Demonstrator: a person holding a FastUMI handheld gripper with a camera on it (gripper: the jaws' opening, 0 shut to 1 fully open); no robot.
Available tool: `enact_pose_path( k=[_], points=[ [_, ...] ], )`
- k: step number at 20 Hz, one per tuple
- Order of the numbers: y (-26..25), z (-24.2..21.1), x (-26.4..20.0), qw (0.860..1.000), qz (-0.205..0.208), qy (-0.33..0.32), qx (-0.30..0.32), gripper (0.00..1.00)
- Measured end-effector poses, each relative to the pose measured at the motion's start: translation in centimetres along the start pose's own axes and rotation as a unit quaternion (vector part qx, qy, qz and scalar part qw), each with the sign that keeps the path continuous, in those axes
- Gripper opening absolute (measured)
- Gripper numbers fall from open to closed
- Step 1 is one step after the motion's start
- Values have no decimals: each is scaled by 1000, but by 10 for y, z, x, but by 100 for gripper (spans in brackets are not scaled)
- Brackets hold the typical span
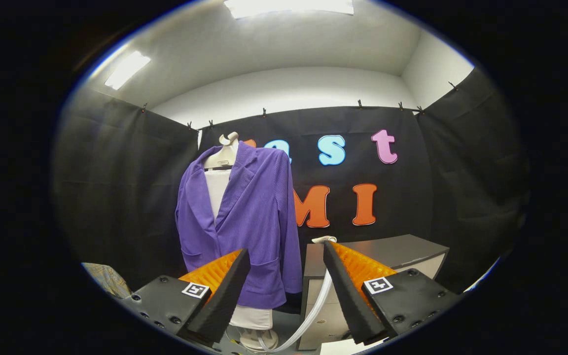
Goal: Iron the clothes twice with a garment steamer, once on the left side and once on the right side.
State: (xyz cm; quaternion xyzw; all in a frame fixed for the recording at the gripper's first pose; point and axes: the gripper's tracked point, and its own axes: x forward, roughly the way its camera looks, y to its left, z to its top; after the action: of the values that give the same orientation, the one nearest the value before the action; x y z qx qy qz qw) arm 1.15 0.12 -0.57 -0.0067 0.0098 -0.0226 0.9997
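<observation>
My hand-held gripper (286, 256) is held with its fingers spread wide and nothing between them. At 11 o'clock beyond the fingertips, a purple jacket (244, 217) hangs over a white inner garment (216, 190) on a pale mannequin form (225, 154), whose base (257, 325) stands between my fingers. At 1 o'clock, a dark cabinet (392, 251) stands just beside the jacket; a translucent hose (313, 305) runs down its front from a pale fitting (324, 239) on top.
</observation>
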Motion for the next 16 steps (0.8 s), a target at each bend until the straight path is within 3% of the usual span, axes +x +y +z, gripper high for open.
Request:
enact_pose_path(
  k=[4,7,10,16],
  points=[
    [-2,7,43,1000,-22,7,5,98],
    [-11,16,84,998,-51,4,-25,98],
    [-15,-4,130,997,-64,36,-38,99],
    [-70,-10,244,990,-108,86,-36,98]
  ],
)
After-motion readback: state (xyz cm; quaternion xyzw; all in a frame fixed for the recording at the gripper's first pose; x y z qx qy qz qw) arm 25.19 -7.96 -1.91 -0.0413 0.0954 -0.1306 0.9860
